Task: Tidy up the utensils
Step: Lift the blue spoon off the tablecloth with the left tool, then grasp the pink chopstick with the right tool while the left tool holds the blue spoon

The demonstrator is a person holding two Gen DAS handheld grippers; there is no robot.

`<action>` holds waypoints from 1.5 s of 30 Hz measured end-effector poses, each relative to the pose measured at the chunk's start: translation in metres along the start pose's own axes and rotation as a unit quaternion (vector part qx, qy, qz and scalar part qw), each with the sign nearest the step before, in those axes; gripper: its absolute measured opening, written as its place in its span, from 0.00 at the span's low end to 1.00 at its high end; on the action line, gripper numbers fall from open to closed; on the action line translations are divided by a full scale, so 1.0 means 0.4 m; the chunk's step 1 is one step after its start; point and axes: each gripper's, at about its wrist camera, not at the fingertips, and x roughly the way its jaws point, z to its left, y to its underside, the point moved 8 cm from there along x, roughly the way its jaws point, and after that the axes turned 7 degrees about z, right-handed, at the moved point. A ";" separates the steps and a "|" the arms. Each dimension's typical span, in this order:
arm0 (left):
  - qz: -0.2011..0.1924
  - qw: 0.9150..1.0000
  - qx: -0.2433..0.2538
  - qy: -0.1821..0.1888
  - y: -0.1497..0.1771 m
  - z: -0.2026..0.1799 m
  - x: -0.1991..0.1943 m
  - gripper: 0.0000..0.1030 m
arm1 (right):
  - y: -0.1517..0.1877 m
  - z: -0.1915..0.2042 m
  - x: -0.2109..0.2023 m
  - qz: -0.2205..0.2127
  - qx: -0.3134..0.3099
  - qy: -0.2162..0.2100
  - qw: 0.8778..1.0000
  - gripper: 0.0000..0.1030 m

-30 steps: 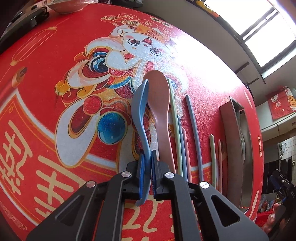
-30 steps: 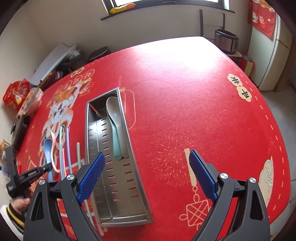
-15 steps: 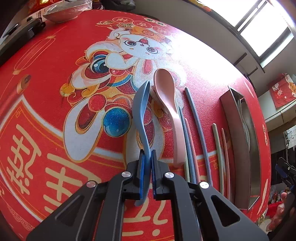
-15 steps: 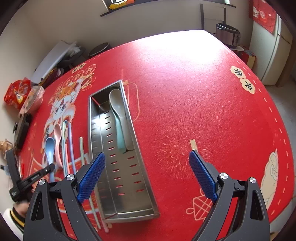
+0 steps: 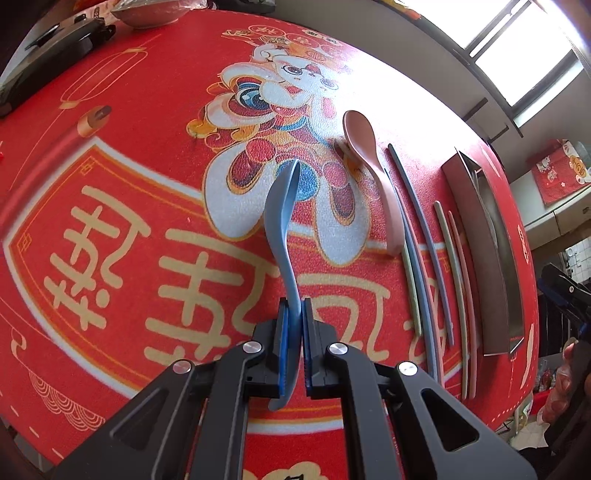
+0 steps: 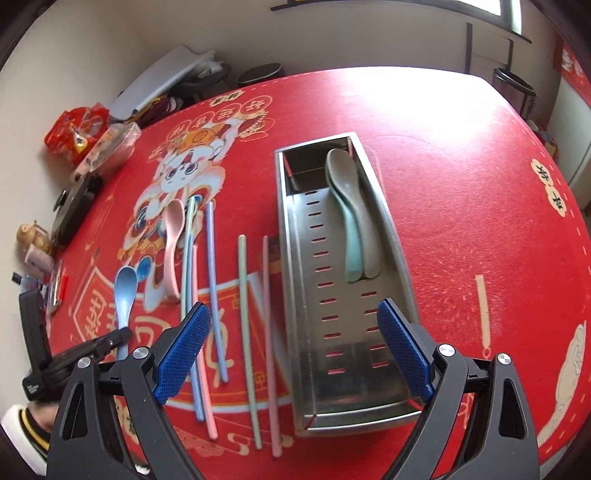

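My left gripper (image 5: 294, 317) is shut on the handle of a blue spoon (image 5: 281, 218) and holds it above the red mat, left of a pink spoon (image 5: 369, 162). The blue spoon (image 6: 123, 291) and pink spoon (image 6: 173, 236) also show in the right wrist view. Several coloured chopsticks (image 6: 243, 317) lie between the pink spoon and a steel tray (image 6: 295, 295), which holds a grey spoon (image 6: 351, 184) and a green spoon (image 6: 351, 243). My right gripper (image 6: 295, 347) is open and empty above the tray's near end. The tray also shows in the left wrist view (image 5: 476, 236).
A red printed mat (image 6: 461, 166) covers the table. Along the far left edge stand a black flat case (image 6: 74, 206), snack bags (image 6: 77, 129), a clear box (image 6: 110, 147) and small jars (image 6: 35, 240). A bowl (image 5: 147, 14) sits at the far edge.
My left gripper has lifted the blue spoon and carried it left and back, away from the pink spoon. My right gripper has moved nearer above the tray's near end.
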 end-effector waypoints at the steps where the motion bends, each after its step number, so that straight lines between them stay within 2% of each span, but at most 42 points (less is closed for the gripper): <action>1: 0.001 1.000 0.003 0.000 0.007 0.005 -0.004 0.06 | 0.004 0.019 0.005 0.002 -0.007 -0.002 1.000 0.86; 7: 0.003 1.000 0.016 0.000 0.041 0.052 -0.030 0.06 | 0.038 0.144 0.048 0.016 -0.069 -0.010 0.997 0.86; 9: 0.002 1.000 0.016 0.001 0.046 0.068 -0.035 0.06 | 0.054 0.184 0.065 0.021 -0.098 -0.009 0.995 0.82; 10: 0.002 1.000 0.016 0.004 0.048 0.074 -0.037 0.06 | 0.064 0.200 0.075 0.027 -0.111 -0.009 0.993 0.67; 11: 0.002 1.000 0.016 0.009 0.049 0.079 -0.038 0.06 | 0.076 0.213 0.090 0.039 -0.121 -0.008 0.992 0.57; 12: 0.002 1.000 0.017 0.012 0.049 0.082 -0.039 0.06 | 0.087 0.221 0.104 0.050 -0.126 -0.008 0.991 0.53; 14: 0.002 1.000 0.024 0.016 0.050 0.082 -0.038 0.06 | 0.104 0.231 0.129 0.067 -0.128 -0.009 0.989 0.37; 17: 0.003 0.999 0.033 0.022 0.050 0.080 -0.037 0.07 | 0.118 0.232 0.159 0.085 -0.126 -0.002 0.988 0.26; 21: 0.003 0.999 0.024 0.048 0.051 0.090 -0.038 0.08 | 0.124 0.225 0.189 0.100 -0.120 0.019 0.987 0.21; 31: 0.002 0.998 0.030 0.056 0.052 0.090 -0.039 0.08 | 0.123 0.250 0.232 0.119 -0.136 0.026 0.983 0.18; 37: 0.002 0.998 0.029 0.056 0.053 0.093 -0.040 0.08 | 0.103 0.266 0.247 0.108 -0.162 0.040 0.980 0.13; 45: 0.000 0.999 0.021 0.050 0.053 0.091 -0.039 0.08 | 0.079 0.286 0.262 0.094 -0.194 0.036 0.976 0.12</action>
